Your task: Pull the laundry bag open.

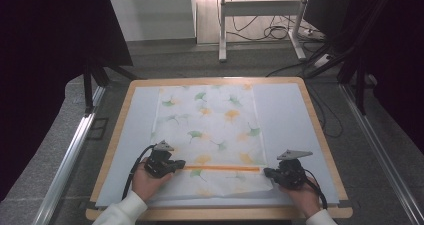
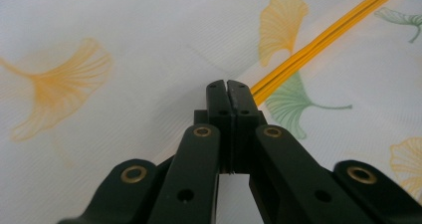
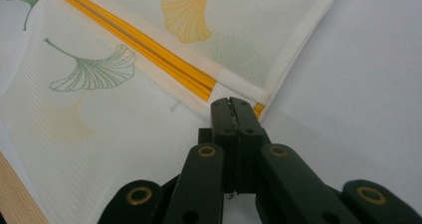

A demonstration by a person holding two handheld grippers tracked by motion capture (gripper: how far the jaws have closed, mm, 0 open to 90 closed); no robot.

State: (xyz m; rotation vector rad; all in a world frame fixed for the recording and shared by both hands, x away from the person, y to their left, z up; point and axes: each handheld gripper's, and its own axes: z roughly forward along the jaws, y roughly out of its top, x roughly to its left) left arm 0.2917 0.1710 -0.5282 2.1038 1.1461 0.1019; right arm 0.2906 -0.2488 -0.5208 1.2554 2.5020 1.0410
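Black two-jaw left gripper (image 2: 229,87) and right gripper (image 3: 231,104), both pinched closed, holding nothing.
Tips meet the flat orange zipper (image 1: 222,169) on white mesh ginkgo-print bag (image 1: 210,130).

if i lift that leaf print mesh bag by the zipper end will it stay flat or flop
Probably flop: the mesh bag lies thin and flat, with its near edge folded over by the orange zipper. It looks light, so it may slide on the smooth grey mat. The zipper band should stay a bit stiffer.
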